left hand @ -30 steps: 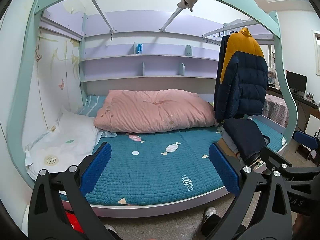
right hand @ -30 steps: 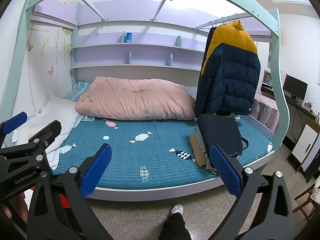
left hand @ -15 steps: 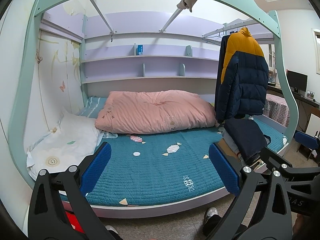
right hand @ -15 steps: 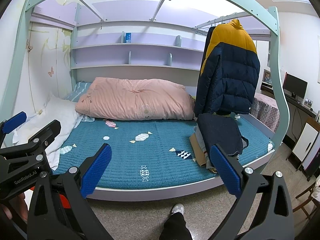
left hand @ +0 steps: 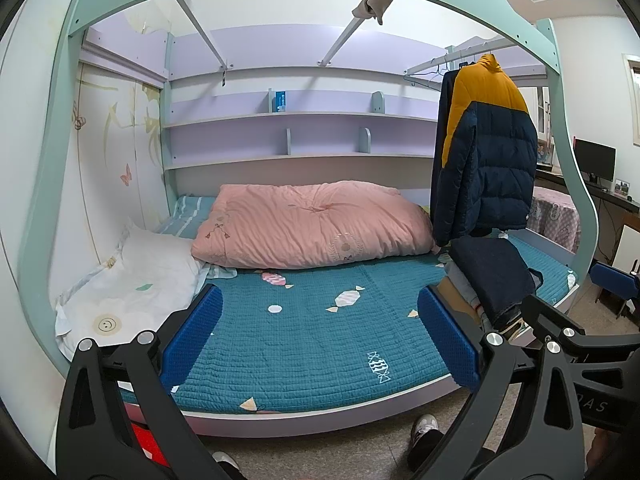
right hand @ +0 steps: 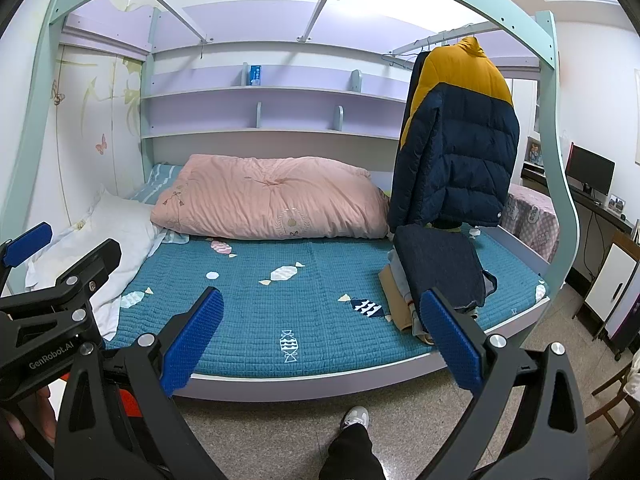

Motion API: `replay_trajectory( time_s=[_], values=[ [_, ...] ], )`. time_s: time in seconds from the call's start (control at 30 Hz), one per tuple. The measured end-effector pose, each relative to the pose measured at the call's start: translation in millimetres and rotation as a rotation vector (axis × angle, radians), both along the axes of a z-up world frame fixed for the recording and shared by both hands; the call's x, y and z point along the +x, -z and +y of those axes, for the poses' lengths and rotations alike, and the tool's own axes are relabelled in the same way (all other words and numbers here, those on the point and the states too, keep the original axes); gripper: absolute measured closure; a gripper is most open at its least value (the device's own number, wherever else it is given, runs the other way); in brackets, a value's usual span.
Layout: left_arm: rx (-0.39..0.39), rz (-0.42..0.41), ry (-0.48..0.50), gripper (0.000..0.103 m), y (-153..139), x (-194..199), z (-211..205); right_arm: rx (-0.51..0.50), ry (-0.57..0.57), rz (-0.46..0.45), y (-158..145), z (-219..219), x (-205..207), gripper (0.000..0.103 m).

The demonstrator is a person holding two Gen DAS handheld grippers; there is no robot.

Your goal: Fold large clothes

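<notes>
- The left gripper (left hand: 320, 336), black-framed with blue ribbed pads, hangs in the air in front of the bed with its fingers spread wide and nothing between them.
- The right gripper (right hand: 320, 336), of the same build, is likewise spread wide and empty, held above the speckled floor (right hand: 280, 432) before the bed.
- The navy-and-mustard quilted puffer jacket (right hand: 456, 136) hangs from a white rail at the right end of the bed, well away from both grippers.
- Below it, a stack of folded dark and tan clothes (right hand: 436, 276) lies on the teal quilted bedspread (right hand: 280, 304) near the bed's right edge.
- A pink bundled duvet (left hand: 312, 224) lies along the back of the bed; a white pillow (left hand: 140, 280) sits at the left.
- A person's dark trouser leg and white shoe (right hand: 354, 420) show on the floor.
</notes>
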State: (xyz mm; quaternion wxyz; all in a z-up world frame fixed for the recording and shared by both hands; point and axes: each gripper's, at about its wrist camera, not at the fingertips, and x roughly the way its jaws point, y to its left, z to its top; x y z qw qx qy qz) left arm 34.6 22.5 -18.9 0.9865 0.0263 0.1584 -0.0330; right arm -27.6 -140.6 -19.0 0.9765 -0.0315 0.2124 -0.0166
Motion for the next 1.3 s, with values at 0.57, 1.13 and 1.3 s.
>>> replay_trajectory(
  time_s=[0.57, 1.13, 1.3],
  values=[
    [0.008, -0.014, 0.001, 0.005, -1, 4, 12, 0.001, 0.006, 0.001, 0, 4, -4, 0.008],
    [0.010, -0.016, 0.004, 0.005, -1, 4, 14, 0.001, 0.009, 0.002, -1, 5, -4, 0.008],
    [0.010, -0.015, 0.006, 0.005, -1, 5, 15, 0.002, 0.008, 0.003, -1, 4, -5, 0.008]
  ],
)
